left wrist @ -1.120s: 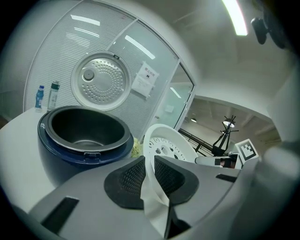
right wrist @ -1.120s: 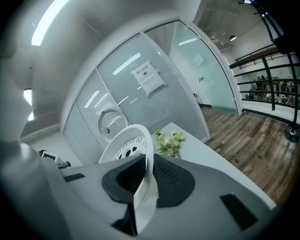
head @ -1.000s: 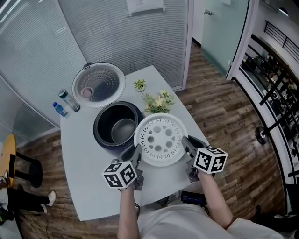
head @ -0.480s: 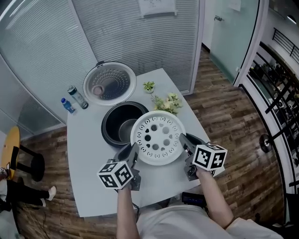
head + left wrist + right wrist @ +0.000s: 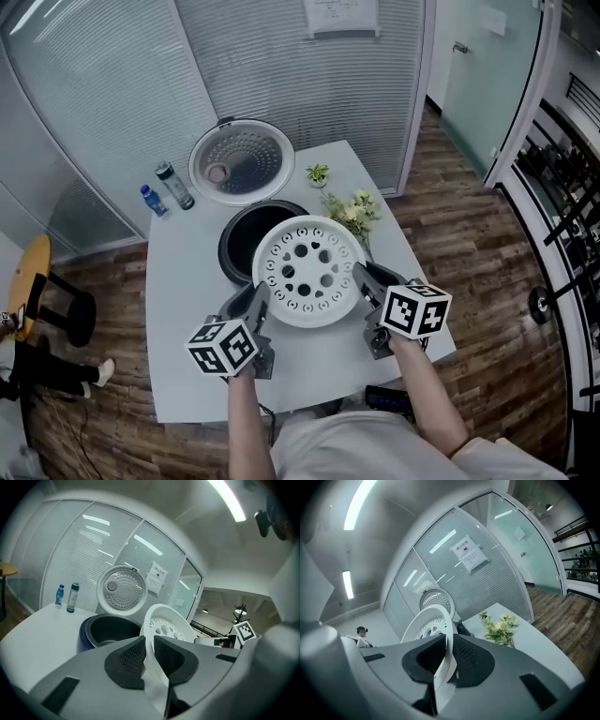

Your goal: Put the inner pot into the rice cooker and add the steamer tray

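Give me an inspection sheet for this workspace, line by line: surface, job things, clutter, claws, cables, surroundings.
Surface: white table, bare at the near left.
Job's things: rice cooker with its lid open and standing behind it; white steamer tray held up, overlapping the cooker's opening in the head view.
Clutter: two bottles at the far left corner; flowers and a small potted plant at the far right.
Claws: left claw shut on the tray's left rim; right claw shut on its right rim.
Cables: nothing seen.
Surroundings: glass partitions with blinds, wooden floor, yellow stool at left.

White steamer tray [image 5: 307, 272] (many holes) aloft by open rice cooker [image 5: 234, 248]
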`<state>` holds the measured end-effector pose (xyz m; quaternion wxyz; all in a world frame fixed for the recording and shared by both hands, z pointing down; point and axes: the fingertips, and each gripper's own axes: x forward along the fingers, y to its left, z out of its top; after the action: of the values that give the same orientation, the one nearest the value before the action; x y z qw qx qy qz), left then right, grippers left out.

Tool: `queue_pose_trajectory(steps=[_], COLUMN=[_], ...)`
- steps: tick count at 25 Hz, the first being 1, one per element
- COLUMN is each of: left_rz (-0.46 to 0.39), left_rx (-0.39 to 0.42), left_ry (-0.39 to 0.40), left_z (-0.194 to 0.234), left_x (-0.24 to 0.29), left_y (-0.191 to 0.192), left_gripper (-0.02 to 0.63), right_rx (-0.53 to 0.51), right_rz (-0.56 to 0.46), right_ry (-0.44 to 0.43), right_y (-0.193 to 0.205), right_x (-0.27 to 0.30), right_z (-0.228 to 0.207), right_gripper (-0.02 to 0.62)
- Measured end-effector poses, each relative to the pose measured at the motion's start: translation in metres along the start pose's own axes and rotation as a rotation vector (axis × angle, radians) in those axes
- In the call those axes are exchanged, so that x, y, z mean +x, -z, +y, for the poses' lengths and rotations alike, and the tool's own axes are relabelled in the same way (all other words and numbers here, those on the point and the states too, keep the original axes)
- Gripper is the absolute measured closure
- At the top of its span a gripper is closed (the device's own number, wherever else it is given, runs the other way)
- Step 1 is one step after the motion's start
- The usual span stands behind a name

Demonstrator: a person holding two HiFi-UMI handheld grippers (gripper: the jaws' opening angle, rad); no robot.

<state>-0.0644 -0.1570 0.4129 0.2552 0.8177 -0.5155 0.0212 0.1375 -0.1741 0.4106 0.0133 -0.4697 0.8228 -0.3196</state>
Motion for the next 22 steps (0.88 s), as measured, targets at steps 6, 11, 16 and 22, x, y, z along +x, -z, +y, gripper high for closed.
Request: queue_pose_trajectory(steps=[6,11,16,22], left_rz=[-0.018,-0.031,-0.029,-0.037], left_rx=[-0.001,-0.007,-0.022,-0.024], left_ry=[-0.039,-0.070,-0.087,-0.082], left_z=[0.011,0.025,0.042,0.050], left_x=[-0.013,-0.024,-0.023,-0.016], left_y=[-0.011,-0.018,-0.022,-0.031], left_gripper=[0.546,0.546,0.546,0.546], right_rx=[-0.017,-0.026,-0.030,-0.036], right_rz=[0.016,0.035,0.050,0.051], right_ry=[-0.041,-0.069,-0.077,-0.081], right_y=[-0.004,-0.002,-0.003,-0.010], right_x=[0.013,0.028,0.044,0.056], right_z=[0.017,0.032,0.039,0.041], right_gripper=[0.535,0.535,0.535,0.535])
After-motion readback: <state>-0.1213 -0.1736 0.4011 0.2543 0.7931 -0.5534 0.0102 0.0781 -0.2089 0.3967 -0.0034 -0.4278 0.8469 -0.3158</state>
